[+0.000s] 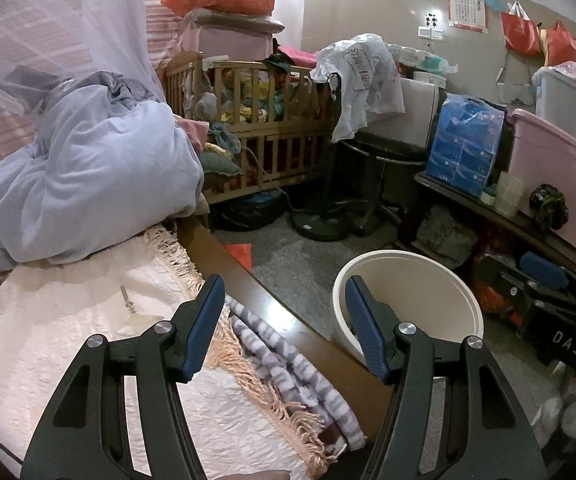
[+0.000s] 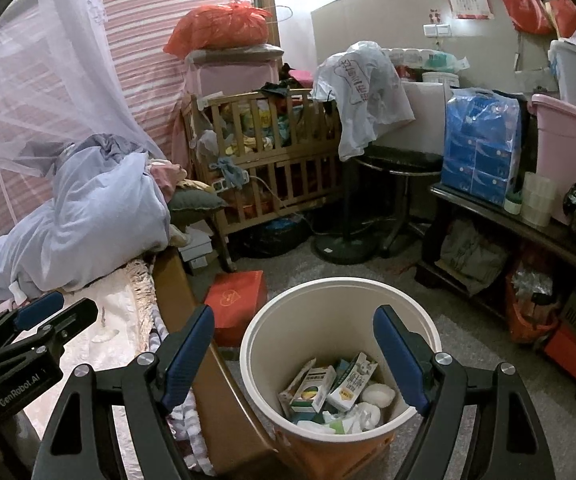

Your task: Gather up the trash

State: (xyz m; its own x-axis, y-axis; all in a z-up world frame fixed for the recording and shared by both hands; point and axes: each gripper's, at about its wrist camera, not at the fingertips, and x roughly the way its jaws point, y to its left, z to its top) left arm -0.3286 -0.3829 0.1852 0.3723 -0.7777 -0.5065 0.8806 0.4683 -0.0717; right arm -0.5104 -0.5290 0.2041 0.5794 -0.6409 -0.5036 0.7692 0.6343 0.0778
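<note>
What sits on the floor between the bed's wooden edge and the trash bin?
A red box lies on the floor there, beside the bed frame and behind the bin; the right wrist view shows it best.

The bin (image 2: 339, 364) stands on the floor (image 2: 367, 268) hard against the bed's wooden side rail (image 2: 216, 392), its mouth uncovered from above; cartons and crumpled paper lie at its bottom, the upper part free. A red box (image 2: 238, 304) sits on the floor just behind it, beside the rail. Bare floor lies beyond the bin up to a fan base (image 2: 345, 246) and stool (image 2: 401, 168). On the right a low desk (image 2: 527, 220) loaded with tubs closes that side. The bed's near cover (image 1: 68, 320) is flat; a heaped duvet (image 1: 100, 184) blocks farther back.
</note>
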